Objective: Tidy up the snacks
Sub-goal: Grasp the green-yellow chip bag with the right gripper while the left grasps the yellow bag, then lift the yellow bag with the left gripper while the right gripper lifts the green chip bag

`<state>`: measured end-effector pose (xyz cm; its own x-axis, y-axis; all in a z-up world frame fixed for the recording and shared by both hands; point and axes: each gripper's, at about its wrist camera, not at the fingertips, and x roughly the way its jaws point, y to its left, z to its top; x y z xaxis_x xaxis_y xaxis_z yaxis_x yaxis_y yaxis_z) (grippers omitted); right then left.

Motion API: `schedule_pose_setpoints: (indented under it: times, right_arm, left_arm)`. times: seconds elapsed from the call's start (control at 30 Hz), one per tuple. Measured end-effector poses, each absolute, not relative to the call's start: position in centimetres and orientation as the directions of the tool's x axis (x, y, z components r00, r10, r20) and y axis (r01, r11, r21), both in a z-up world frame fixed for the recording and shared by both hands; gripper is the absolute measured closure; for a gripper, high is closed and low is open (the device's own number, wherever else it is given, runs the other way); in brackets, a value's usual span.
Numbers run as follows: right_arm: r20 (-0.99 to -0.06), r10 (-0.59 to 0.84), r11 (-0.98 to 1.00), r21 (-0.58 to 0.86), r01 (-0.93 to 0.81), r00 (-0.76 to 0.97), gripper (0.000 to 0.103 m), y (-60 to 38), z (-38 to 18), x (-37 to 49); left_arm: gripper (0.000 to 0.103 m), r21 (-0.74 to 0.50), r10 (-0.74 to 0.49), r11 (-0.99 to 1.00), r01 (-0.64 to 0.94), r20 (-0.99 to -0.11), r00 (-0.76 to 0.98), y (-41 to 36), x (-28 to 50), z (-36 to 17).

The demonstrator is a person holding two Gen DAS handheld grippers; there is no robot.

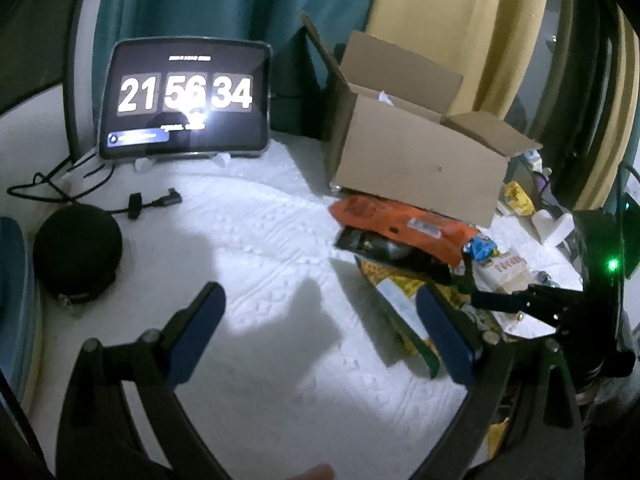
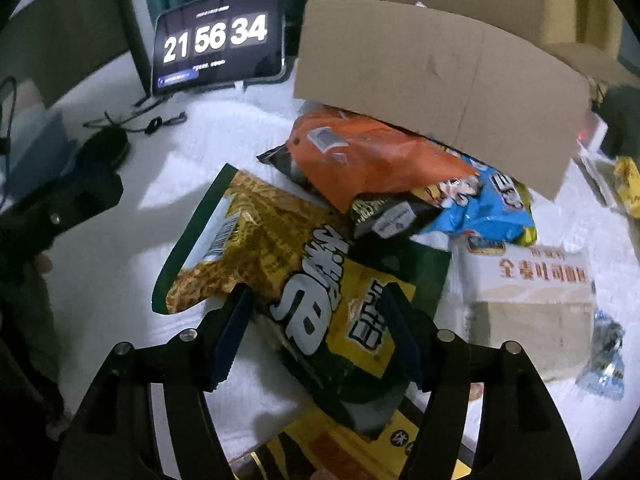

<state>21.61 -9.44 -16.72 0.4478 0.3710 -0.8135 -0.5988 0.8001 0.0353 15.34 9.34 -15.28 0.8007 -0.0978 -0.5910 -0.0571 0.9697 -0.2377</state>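
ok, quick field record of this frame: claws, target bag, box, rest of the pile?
left claw: open, over bare white cover, holding nothing
right claw: open, fingers either side of the green-yellow snack bag, not closed on it
cardboard box: flaps open, behind the pile
orange bag: on top of the pile, against the box front
blue bag: right of orange bag
tablet clock: reads 21 56 34
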Motion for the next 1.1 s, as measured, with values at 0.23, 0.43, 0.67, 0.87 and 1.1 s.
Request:
schedule_pose_setpoints:
  times: [0.23, 0.43, 0.67, 0.87, 1.1]
  right_arm:
    - [-0.817, 0.356, 0.763, -0.027, -0.646, 0.454, 0.055, -8.0, -17.3, 20.8]
    - [-0.79, 0.397, 0.749, -0.015, -0.662, 0.467, 0.079, -8.4, -16.4, 20.0]
    - [-0.715, 0.479, 0.743, 0.021, -0.669, 0.509, 0.08, -11.4, -11.8, 17.9]
    - [-0.673, 0.454, 0.794, 0.009, -0.608, 0.584, 0.08, -16.0, -9.4, 16.6]
    - [-0.681, 0.361, 0.876, 0.014, -0.482, 0.637, 0.08, -23.0, -10.3, 15.5]
  left_arm:
    - [0.006, -0.236, -0.091, 0.969, -0.066, -0.598, 0.797, 9.4, 15.3, -15.4]
    - [0.006, -0.224, -0.087, 0.973, -0.06, -0.593, 0.8, 8.5, 14.7, -14.7]
    - [0.006, -0.223, -0.092, 0.974, -0.047, -0.572, 0.815, 6.8, 13.7, -13.4]
    - [0.006, -0.208, -0.137, 0.978, 0.017, -0.581, 0.802, 3.7, 13.6, -13.0]
    - [0.006, -0.19, -0.224, 0.973, 0.132, -0.632, 0.742, -1.7, 13.2, -14.1]
